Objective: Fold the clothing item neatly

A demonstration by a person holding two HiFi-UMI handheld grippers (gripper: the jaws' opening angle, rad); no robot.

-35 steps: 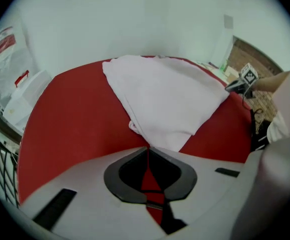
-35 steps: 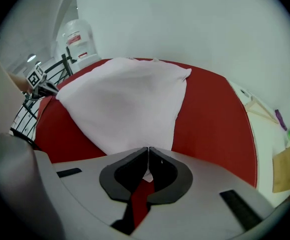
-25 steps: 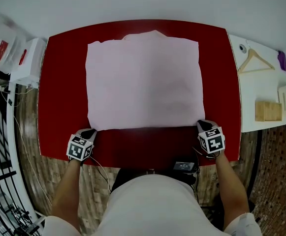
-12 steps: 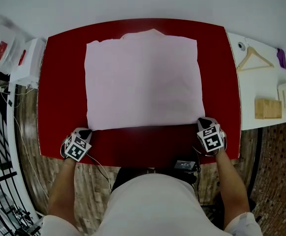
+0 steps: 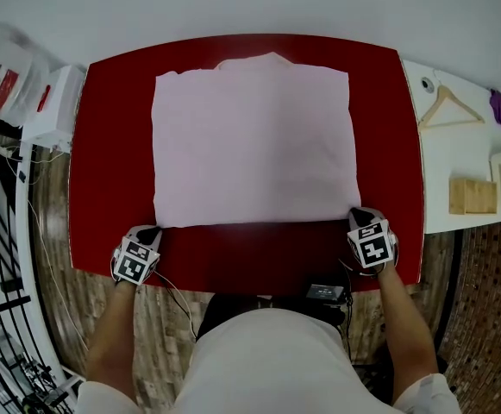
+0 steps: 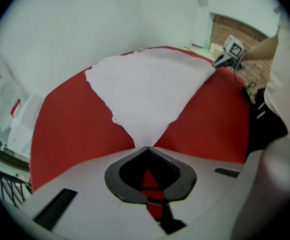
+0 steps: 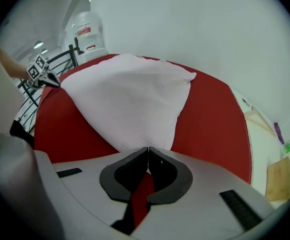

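**Shirt laid flat, both grippers on the near corners**

Starting closest to the person: the left gripper [image 5: 151, 230] and right gripper [image 5: 357, 213] both sit at the near edge of the red table [image 5: 112, 145], angled steeply down. Each one has its jaws closed all the way together. In each gripper's own view the tips meet right on a corner of the pale pink garment [image 5: 254, 145], so as far as I can see each is pinching a thin bit of corner fabric. Left gripper has the near-left corner, right gripper has the near-right corner.

The garment itself is spread flat as a tidy rectangle in the middle of the table. Its long axis runs side to side, across the person's view, with the near hem stretched between the two grippers. From there it reaches away toward the back of the table. A small hump of fabric pokes out of the far edge, pointing away from the person. I can't make out if that's a collar.

Past the right end of the red table there's a white side table [image 5: 457, 158] with a wooden hanger [image 5: 447, 106] and a wooden block [image 5: 472, 196] on it, well apart from the garment.
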